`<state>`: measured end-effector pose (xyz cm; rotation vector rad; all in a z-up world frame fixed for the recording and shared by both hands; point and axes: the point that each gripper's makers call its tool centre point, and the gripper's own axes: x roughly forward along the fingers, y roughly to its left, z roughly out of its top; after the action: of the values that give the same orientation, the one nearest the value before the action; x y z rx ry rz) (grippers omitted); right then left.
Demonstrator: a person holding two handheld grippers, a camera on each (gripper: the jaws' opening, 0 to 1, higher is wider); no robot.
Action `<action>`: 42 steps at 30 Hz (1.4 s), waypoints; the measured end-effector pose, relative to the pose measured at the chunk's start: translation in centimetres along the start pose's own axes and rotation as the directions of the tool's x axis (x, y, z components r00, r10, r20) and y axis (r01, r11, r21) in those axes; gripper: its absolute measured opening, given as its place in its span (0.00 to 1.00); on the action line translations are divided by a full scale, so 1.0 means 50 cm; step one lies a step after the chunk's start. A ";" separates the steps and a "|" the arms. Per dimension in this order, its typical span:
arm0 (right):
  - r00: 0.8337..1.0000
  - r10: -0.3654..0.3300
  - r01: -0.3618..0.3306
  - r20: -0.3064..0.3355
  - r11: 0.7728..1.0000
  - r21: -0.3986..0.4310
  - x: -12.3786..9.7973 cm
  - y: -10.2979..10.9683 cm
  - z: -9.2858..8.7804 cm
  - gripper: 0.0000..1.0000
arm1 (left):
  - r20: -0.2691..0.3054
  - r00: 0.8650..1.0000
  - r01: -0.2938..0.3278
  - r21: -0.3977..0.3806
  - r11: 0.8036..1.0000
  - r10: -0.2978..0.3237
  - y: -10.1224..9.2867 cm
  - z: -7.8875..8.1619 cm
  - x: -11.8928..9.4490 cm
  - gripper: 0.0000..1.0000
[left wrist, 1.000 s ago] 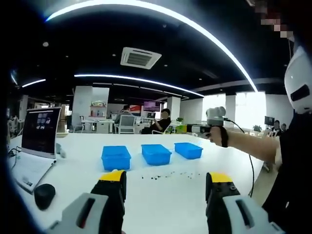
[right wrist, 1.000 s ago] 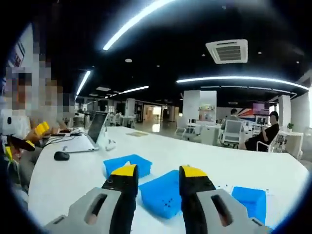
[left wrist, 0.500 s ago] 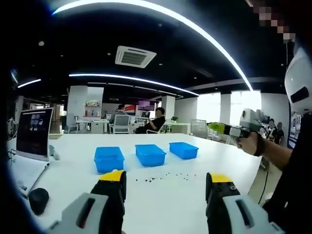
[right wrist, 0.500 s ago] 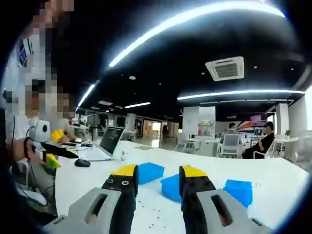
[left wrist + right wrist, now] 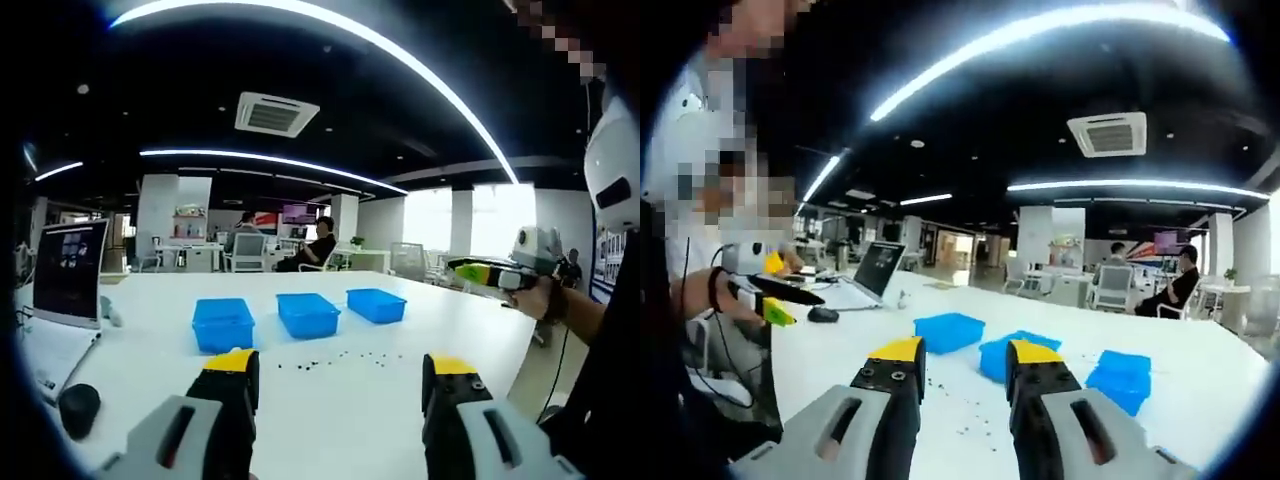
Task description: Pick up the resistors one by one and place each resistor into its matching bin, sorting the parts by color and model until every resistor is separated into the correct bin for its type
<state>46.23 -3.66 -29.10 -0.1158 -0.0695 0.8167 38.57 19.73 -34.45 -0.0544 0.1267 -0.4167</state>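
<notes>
Left gripper view: small dark resistors (image 5: pixel 330 360) scattered loose on white table (image 5: pixel 300 400), just nearer than three blue rectangular plastic bins (image 5: pixel 303 315) in a row. Left gripper (image 5: pixel 340 385) — jaws wide apart, holding nothing. Right gripper (image 5: pixel 963 372) — jaws parted, holding nothing, above table. Open laptop (image 5: pixel 62 275) and dark mouse (image 5: pixel 78 408) at left.

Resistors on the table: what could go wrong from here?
1. The resistors are tiny dark specks scattered close together, so a jaw closure may grab two or miss.
2. The three blue bins look identical, so a mis-sort seems likely.
3. Both the left gripper and right gripper are held well back; colour bands look unreadable from here.
</notes>
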 end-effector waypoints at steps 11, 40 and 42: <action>0.933 0.272 -0.296 -0.236 0.952 -0.074 0.123 0.022 -0.031 0.33 | 0.012 0.999 -0.030 -0.013 0.999 0.030 0.018 -0.003 -0.023 0.67; 0.356 0.411 -0.875 -0.840 0.463 -0.144 0.373 0.150 -0.308 0.24 | -0.007 0.998 -0.068 -0.047 0.997 0.068 0.023 -0.037 -0.051 0.67; 0.338 0.403 -0.883 -0.850 0.448 -0.139 0.380 0.153 -0.324 0.23 | -0.010 0.997 -0.072 -0.049 0.996 0.072 0.024 -0.039 -0.052 0.67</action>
<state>55.39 14.16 -45.81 -1.1843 0.5528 1.5752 36.42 21.83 -36.17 -0.0963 0.1465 -0.3418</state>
